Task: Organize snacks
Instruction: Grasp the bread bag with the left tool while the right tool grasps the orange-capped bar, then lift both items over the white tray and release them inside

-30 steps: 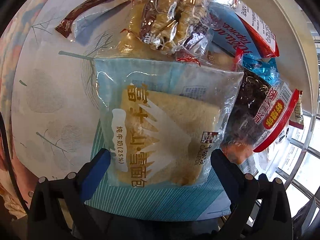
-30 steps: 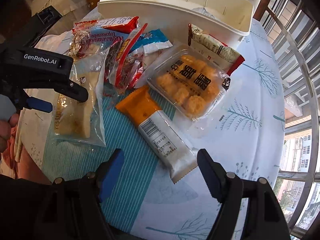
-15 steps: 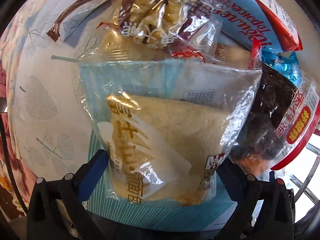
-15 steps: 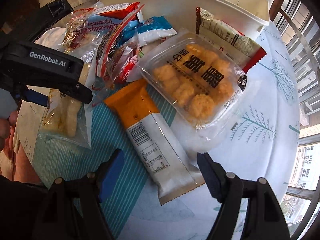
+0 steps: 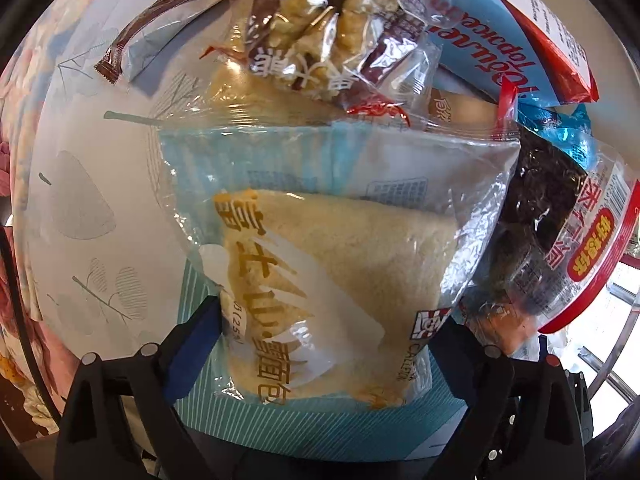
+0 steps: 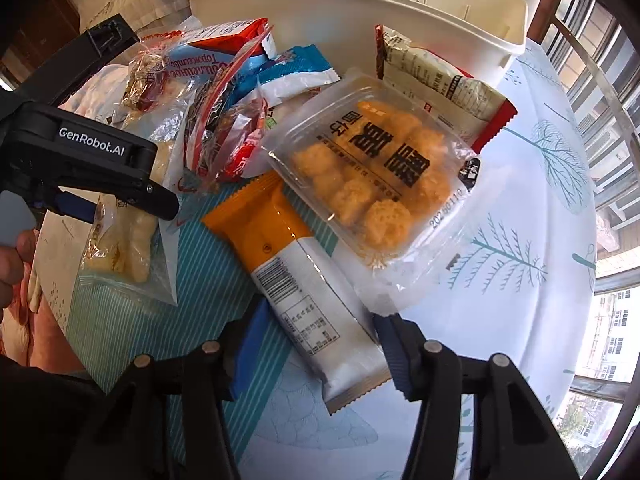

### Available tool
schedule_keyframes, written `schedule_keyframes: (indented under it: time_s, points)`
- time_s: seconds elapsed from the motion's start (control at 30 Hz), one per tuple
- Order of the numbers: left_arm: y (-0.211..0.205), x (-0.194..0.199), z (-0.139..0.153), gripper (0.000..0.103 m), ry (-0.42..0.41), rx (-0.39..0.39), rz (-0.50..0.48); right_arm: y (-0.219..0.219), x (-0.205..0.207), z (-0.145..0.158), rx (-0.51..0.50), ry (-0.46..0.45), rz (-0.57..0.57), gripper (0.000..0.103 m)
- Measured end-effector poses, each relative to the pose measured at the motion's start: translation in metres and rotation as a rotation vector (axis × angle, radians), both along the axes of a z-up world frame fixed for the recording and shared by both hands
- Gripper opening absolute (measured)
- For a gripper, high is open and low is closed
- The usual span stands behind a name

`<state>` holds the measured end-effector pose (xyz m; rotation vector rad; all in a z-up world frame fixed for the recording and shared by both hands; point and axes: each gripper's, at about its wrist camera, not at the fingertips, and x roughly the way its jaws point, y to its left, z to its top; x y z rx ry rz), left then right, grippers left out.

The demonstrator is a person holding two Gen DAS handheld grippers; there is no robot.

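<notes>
Crinkly clear bag with a pale, spongy bread wedge (image 5: pixel 340 264) lying flat on the teal-striped mat (image 5: pixel 320 428), straddled by the left gripper (image 5: pixel 320 344); blue pads at both bag edges, jaws just narrowed a little from widest, seemingly touching the film but not clearly squeezing it

Glossy pile behind the bread: see-through pack of knobbly twists (image 5: pixel 332 36), slim brown sachet (image 5: pixel 160 28), dark shredded snack in a red-rimmed bag (image 5: pixel 560 240), blue-and-red packet (image 5: pixel 500 40)

Long smooth bar wrapper, orange at one end and white at the other (image 6: pixel 304 280), lying aslant on the mat and the leaf-printed cloth (image 6: pixel 520 240), white end now pinched between the right gripper (image 6: pixel 316 352) pads; jaws just drawn in from a wide stance a second ago, wrapper between them

Rigid clear tray of round golden puffs (image 6: pixel 376 176) just beyond, touching the bar; cream pouch with red edge (image 6: pixel 444 80) leaning at the white plastic bin (image 6: pixel 360 4)

Compared with a second ago: bread larger in the left view, bar nearer in the right

Bar's lower corner partly behind the right pad; bread bag's near edge hidden by the fingers; print on most packs warped and unreadable; part of a hand (image 6: pixel 12 256) cut off at the frame edge
</notes>
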<state>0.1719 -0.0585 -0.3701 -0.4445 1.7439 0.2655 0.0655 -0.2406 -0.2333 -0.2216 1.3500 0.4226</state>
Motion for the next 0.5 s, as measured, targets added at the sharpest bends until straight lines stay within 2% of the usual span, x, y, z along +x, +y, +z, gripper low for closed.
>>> schedule_keyframes:
  time_s: [0.07, 0.23, 0.5]
  points:
    - [0.002, -0.002, 0.002, 0.093, -0.001, -0.006, -0.011, 0.000, -0.006, 0.002, 0.026, 0.002, 0.006, 0.046]
    - [0.016, -0.017, 0.003, 0.092, 0.043, 0.008, -0.020, 0.008, -0.013, 0.004, 0.035, 0.021, -0.016, 0.040]
    - [0.043, -0.038, 0.010, 0.091, 0.054, 0.012, -0.043, 0.024, -0.030, 0.006, 0.064, 0.049, -0.087, 0.039]
